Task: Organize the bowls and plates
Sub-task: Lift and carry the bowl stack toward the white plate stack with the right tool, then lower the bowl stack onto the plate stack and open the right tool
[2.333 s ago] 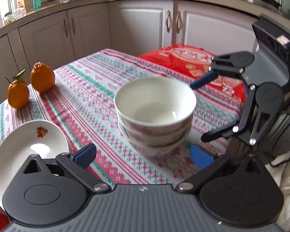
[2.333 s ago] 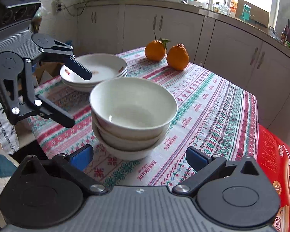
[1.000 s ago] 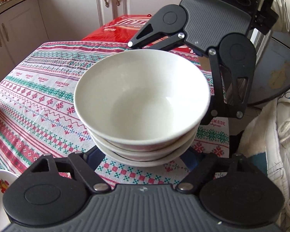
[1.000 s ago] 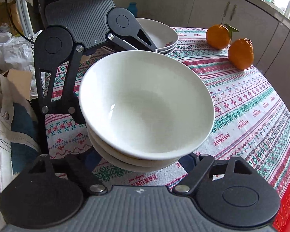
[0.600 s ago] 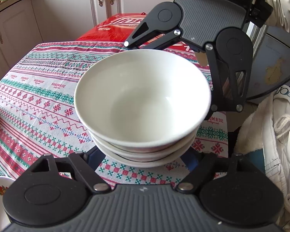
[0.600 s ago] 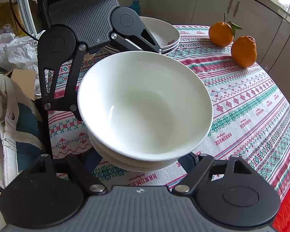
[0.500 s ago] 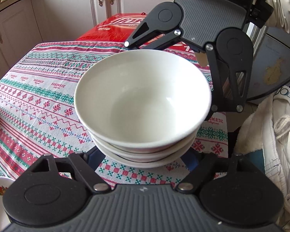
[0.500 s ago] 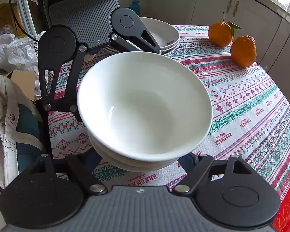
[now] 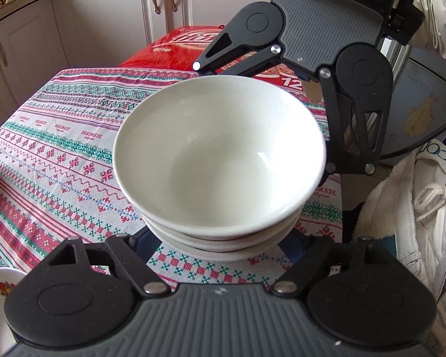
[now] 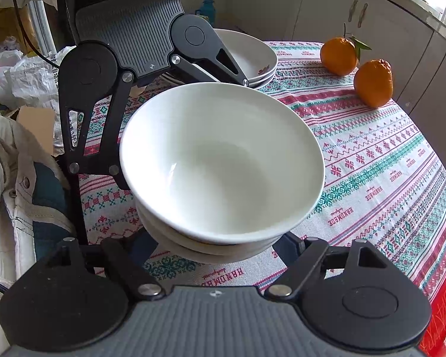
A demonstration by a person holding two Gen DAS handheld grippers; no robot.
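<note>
A stack of three white bowls (image 9: 220,160) fills the middle of both views, also in the right wrist view (image 10: 223,163), over the patterned tablecloth (image 9: 59,148). My left gripper (image 9: 220,244) reaches under one side of the stack, its jaws wide around the lowest bowl, fingertips hidden beneath it. My right gripper (image 10: 220,247) does the same from the opposite side. Each gripper shows in the other's view, behind the stack. A stack of white plates (image 10: 252,56) with a flower print sits beyond the left gripper in the right wrist view.
Two oranges (image 10: 356,65) sit on the far part of the tablecloth (image 10: 386,163). A red box (image 9: 187,47) lies at the table's far end. Kitchen cabinets (image 9: 104,23) stand behind. White clothing (image 9: 416,223) and bags lie beside the table.
Since 2.3 s ago both grippers have closed in from opposite sides and slid under the bowl stack. Over the last second almost nothing has moved.
</note>
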